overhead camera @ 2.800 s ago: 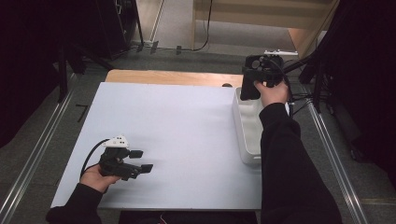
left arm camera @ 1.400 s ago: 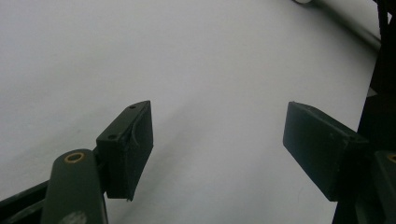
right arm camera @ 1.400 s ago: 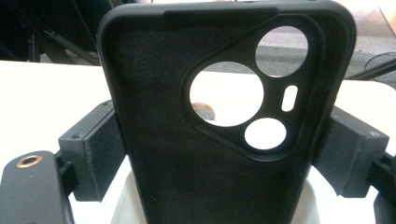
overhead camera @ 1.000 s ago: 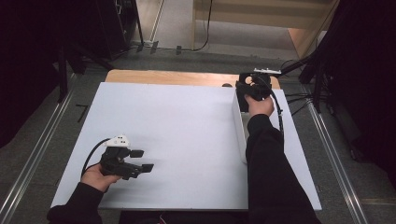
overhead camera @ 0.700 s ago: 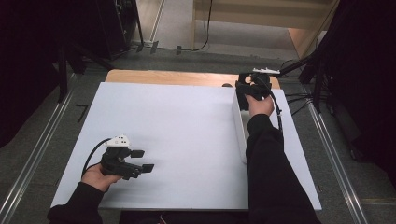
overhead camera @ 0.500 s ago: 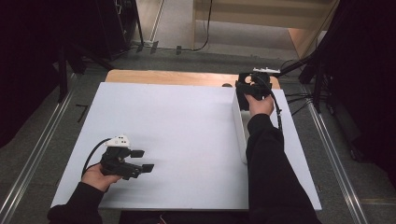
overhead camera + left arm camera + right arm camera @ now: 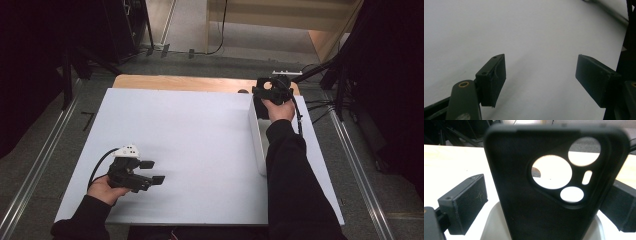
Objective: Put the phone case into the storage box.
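Note:
A black phone case (image 7: 524, 207) with round camera cut-outs stands upright in the far end of a white holder (image 7: 491, 225), seen close up in the right gripper view. My right gripper (image 7: 541, 200) straddles it, and its jaws have just been opening. The left pad (image 7: 464, 202) stands clear of the case's edge; the right pad sits partly behind the case. In the high view this gripper (image 7: 267, 97) is at the far end of the long white holder (image 7: 258, 145). My left gripper (image 7: 152, 172) rests open near the front left of the white table (image 7: 200, 130), nothing between its pads (image 7: 492, 80).
A bare wooden strip (image 7: 175, 82) runs along the table's far edge. Metal floor rails (image 7: 45, 160) flank both sides. Dark stands and cables (image 7: 320, 105) crowd the floor beyond the right far corner. My right forearm lies along the holder.
Since the earliest frame my right hand has come down and slightly left to the holder's far end, then kept still. The left hand has not moved.

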